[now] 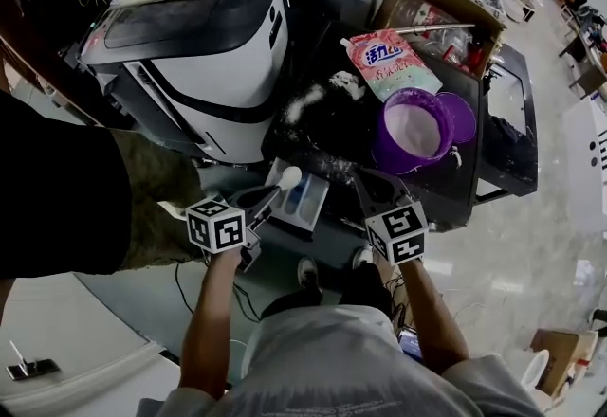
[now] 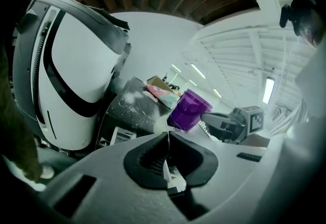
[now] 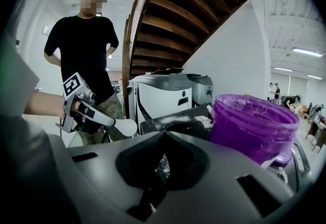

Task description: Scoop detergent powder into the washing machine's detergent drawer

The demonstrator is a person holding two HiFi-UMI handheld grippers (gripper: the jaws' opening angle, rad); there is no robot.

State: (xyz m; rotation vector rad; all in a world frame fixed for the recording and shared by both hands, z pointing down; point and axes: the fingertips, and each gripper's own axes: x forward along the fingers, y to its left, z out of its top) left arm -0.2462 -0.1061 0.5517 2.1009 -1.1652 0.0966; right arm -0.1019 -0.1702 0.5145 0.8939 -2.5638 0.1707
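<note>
My left gripper [image 1: 268, 197] is shut on the handle of a white scoop [image 1: 288, 178]. The scoop's bowl hangs just above the open detergent drawer [image 1: 305, 204] below the white washing machine [image 1: 204, 55]. In the right gripper view the scoop [image 3: 126, 127] sticks out level from that gripper. A thin white strip of the scoop's handle [image 2: 166, 169] shows between the left pads. My right gripper [image 1: 370, 186] is shut on nothing, close in front of the purple tub [image 1: 413, 131] of white powder, which looms at the right in the right gripper view as the tub [image 3: 254, 126].
The tub stands on a black table [image 1: 446, 183] with spilled powder [image 1: 313, 102], a detergent bag [image 1: 391, 64], the purple lid [image 1: 462, 117] and a cardboard box [image 1: 441, 12]. A person in black [image 3: 84, 50] stands beyond the machine. Cables lie on the floor.
</note>
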